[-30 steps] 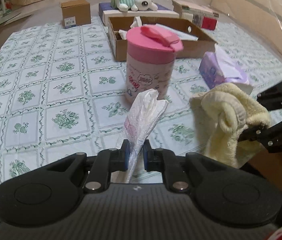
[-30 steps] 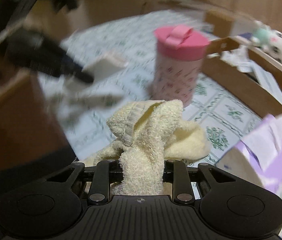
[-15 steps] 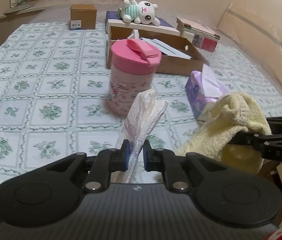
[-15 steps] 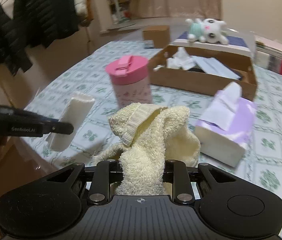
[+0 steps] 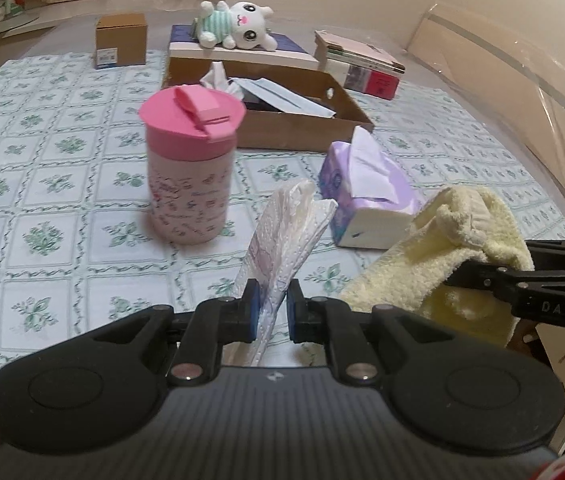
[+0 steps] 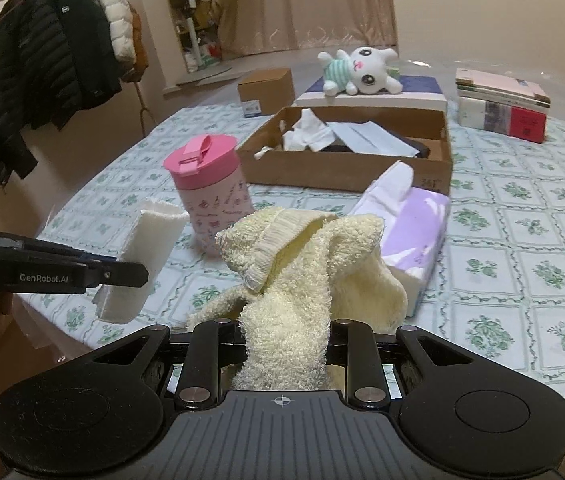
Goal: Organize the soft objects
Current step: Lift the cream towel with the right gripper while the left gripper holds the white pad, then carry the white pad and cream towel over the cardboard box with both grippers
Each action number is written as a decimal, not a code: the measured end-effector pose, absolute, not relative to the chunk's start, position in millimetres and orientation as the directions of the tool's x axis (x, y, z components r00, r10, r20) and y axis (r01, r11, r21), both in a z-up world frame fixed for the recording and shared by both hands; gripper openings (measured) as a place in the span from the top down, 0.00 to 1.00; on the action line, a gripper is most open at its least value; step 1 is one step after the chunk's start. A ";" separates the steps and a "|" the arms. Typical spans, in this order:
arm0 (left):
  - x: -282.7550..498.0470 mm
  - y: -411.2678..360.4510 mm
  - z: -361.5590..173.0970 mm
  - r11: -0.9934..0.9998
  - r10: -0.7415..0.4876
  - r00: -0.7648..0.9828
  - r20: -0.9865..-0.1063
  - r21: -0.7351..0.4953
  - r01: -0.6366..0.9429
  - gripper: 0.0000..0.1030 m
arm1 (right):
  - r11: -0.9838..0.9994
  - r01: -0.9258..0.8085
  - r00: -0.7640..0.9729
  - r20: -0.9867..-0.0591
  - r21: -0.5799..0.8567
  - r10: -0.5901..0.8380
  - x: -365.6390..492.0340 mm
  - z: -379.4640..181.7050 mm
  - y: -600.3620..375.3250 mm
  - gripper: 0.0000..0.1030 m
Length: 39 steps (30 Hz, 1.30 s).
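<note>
The left gripper (image 5: 271, 307) is clamping a white tissue pack (image 5: 287, 229); the right gripper (image 6: 285, 344) is clamping a yellow towel (image 6: 310, 264). While carrying both toward the cardboard box (image 6: 346, 168) at the table's far edge, keep them clear of the pink canister (image 6: 210, 192).

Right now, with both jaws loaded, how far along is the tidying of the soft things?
Done: tissues and paper already lie in the cardboard tray. In hand: the left gripper is shut on a white padded pack, and the right gripper is shut on the yellow towel, both above the table. Left: placing those two, then the purple tissue pack and perhaps the plush toy.
</note>
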<state>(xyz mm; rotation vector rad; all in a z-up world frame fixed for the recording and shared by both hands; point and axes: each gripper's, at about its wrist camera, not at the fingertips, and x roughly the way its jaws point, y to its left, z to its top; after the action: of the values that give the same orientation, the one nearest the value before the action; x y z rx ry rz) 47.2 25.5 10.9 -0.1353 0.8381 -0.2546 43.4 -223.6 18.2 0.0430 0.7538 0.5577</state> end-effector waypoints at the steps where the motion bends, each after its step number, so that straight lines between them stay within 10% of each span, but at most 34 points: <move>1: 48.2 23.4 11.1 0.960 -0.279 0.641 -0.715 -0.220 0.172 0.89 | 0.857 -0.461 0.595 -0.635 0.232 0.492 43.5 18.6 -225.7 0.75; 39: 222.7 -30.6 119.1 0.897 -0.424 0.634 -0.647 -0.202 0.394 0.89 | 0.898 -0.441 0.740 -0.562 0.008 0.369 160.3 107.1 -290.6 0.75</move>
<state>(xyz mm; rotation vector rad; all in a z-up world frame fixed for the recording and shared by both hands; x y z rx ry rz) 222.7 -30.6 119.1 -0.0429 0.7503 -0.4672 160.3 -290.6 107.1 -0.1285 0.5882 0.4451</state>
